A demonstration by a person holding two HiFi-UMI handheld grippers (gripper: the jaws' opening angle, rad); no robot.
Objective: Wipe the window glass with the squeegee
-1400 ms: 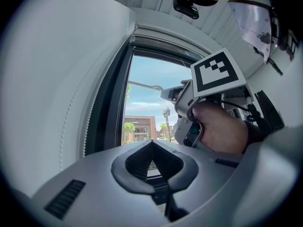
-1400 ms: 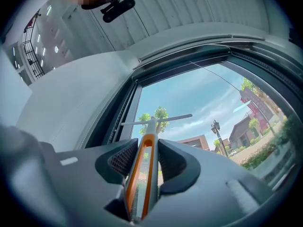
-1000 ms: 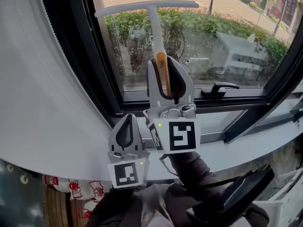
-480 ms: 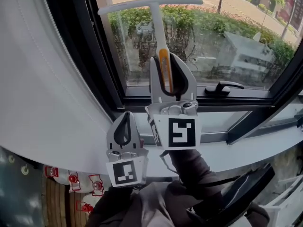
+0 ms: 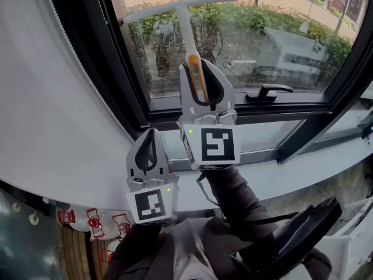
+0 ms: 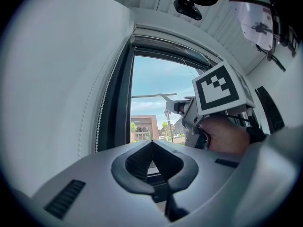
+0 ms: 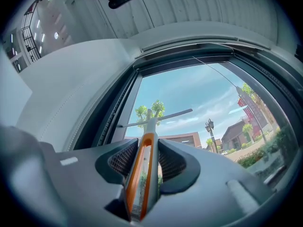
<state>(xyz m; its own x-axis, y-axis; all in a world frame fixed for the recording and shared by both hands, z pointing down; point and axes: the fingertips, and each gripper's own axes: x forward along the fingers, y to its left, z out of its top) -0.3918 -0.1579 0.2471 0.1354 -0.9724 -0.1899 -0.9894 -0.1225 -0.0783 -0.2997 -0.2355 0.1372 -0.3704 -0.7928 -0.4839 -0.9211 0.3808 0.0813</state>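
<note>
My right gripper (image 5: 200, 77) is shut on the orange-and-grey handle of the squeegee (image 5: 183, 23), whose white T-shaped blade lies across the window glass (image 5: 256, 45) near the pane's upper left. In the right gripper view the squeegee (image 7: 145, 167) handle runs between the jaws and its blade shows against the sky. My left gripper (image 5: 149, 147) hangs lower left, below the sill, shut with nothing between its fingers. In the left gripper view my left gripper (image 6: 152, 148) has its jaws together, and the right gripper's marker cube (image 6: 222, 90) sits to the right.
A black window handle (image 5: 267, 91) sits on the lower frame right of the squeegee. The dark window frame (image 5: 116, 69) borders the pane on the left, next to a white curved wall (image 5: 52, 109). A white sill (image 5: 303, 168) runs below. A person's dark sleeve (image 5: 233, 197) reaches up.
The right gripper and squeegee have shifted slightly left and down across the glass. The left gripper has stayed low and shut.
</note>
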